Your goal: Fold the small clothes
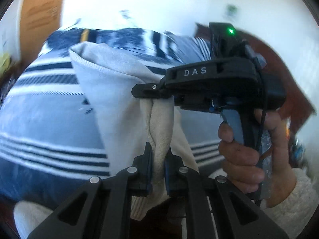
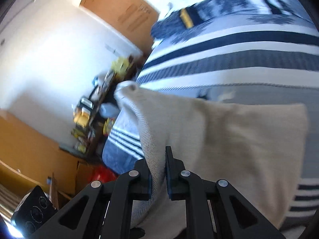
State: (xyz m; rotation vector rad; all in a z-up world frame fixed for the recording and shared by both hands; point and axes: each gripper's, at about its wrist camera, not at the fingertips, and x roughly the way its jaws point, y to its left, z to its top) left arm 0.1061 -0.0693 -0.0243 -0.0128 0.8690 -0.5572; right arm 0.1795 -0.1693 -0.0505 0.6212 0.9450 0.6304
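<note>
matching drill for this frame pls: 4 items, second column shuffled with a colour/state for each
Column 1
1. left tongs
2. cream knit garment
3. striped bedcover
4. indicator light on the right tongs

Column 2
A. green, lit
B. blue and white with dark navy bands
C. shut on a fold of cloth
D. off-white, lifted and hanging between both tongs

Pairs: 1-C, 2-D, 3-B, 4-A
</note>
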